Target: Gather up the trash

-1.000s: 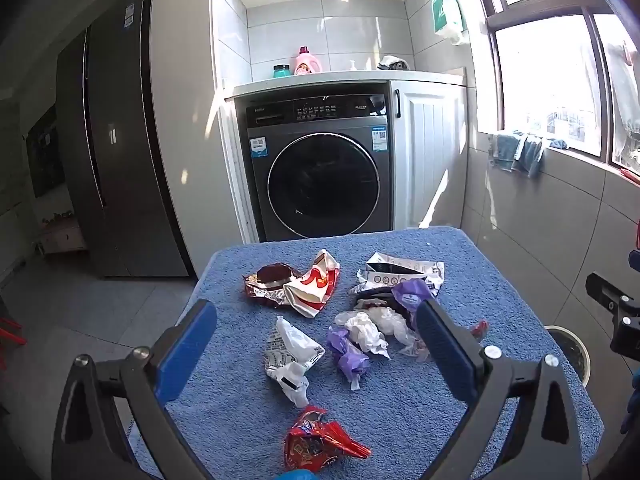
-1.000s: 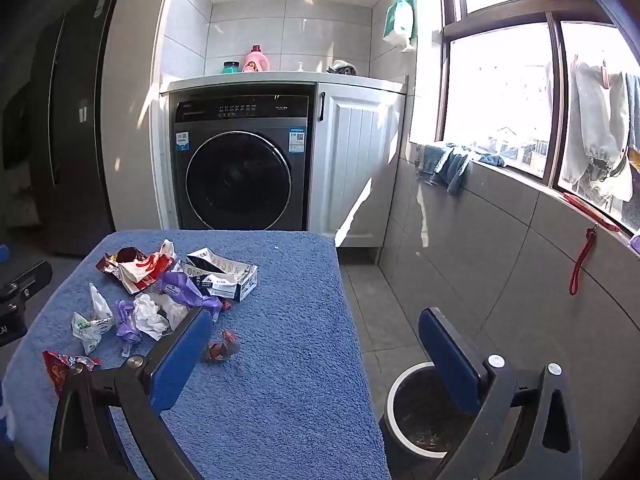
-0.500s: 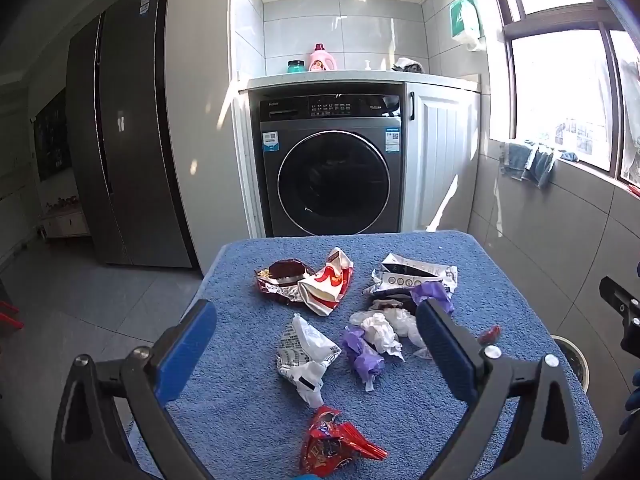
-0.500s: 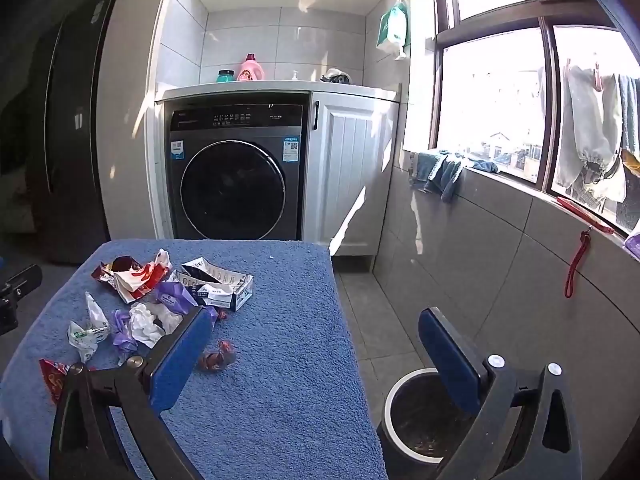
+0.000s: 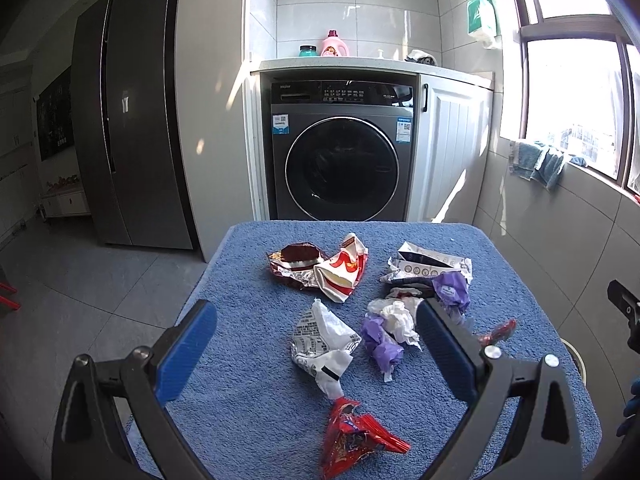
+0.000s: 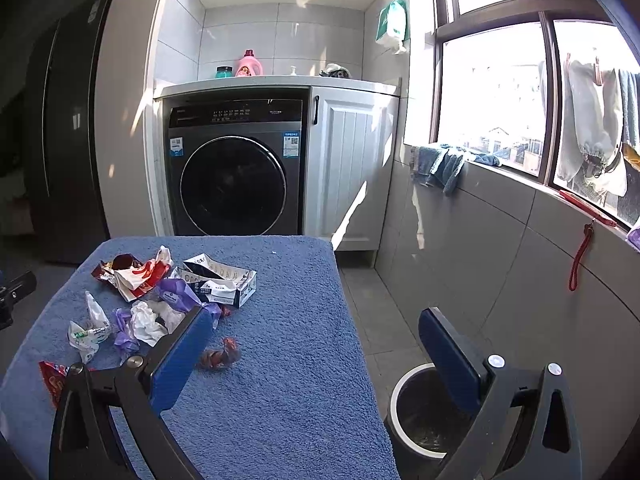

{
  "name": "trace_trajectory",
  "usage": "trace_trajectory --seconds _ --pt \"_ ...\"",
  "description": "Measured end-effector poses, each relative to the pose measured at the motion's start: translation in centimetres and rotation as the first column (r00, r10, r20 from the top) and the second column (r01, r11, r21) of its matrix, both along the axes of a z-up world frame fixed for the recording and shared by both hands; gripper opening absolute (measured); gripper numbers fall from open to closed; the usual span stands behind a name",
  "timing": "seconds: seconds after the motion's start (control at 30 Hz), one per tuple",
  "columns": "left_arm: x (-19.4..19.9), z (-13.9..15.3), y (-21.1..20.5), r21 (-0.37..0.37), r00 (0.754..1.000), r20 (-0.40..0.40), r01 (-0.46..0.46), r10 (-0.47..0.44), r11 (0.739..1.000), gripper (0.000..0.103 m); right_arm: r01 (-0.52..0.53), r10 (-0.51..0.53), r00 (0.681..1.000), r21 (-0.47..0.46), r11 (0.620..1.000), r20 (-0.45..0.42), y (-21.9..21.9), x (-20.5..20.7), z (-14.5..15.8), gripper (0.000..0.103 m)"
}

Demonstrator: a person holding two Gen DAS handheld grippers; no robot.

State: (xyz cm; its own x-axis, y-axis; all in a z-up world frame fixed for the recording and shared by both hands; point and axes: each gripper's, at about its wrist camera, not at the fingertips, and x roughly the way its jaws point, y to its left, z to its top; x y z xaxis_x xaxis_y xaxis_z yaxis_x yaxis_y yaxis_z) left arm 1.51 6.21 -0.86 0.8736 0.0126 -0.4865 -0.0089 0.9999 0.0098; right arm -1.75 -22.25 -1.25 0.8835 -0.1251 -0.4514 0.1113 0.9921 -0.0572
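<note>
Several pieces of trash lie on a blue towel-covered table: a red wrapper nearest, a white printed wrapper, a purple wrapper, crumpled white paper, a red-and-white bag and a flattened carton. A small red candy wrapper lies apart. My left gripper is open and empty above the pile. My right gripper is open and empty over the table's right edge, above a round trash bin on the floor.
A washing machine and white cabinet stand behind the table. A tiled wall with a window sill runs along the right. A dark fridge stands at the left. The right gripper's body shows at the left view's edge.
Both grippers have tilted or risen slightly, so the table and trash sit a little lower in both views. Both stay open and empty. The trash has not moved.
</note>
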Motion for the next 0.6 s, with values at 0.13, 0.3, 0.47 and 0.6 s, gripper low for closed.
trace_trajectory --seconds 0.13,0.3,0.47,0.6 --pt "-0.2 -0.1 0.0 0.004 1.000 0.005 0.000 0.000 1.000 0.101 -0.003 0.003 1.000 -0.006 1.000 -0.010 0.4 0.0 0.1 0.103" --pt "-0.4 0.1 0.0 0.000 1.000 0.008 0.004 -0.004 1.000 0.101 -0.005 0.005 1.000 -0.014 1.000 -0.014 0.9 -0.1 0.3 0.103" --pt "-0.9 0.5 0.4 -0.008 1.000 0.026 0.007 -0.007 1.000 0.101 -0.012 0.011 1.000 -0.026 1.000 -0.007 1.5 -0.3 0.7 0.103" --pt "-1.3 0.7 0.8 -0.023 0.999 0.035 0.007 -0.006 1.000 0.101 -0.019 0.019 1.000 -0.043 0.999 -0.005 2.2 -0.7 0.9 0.103"
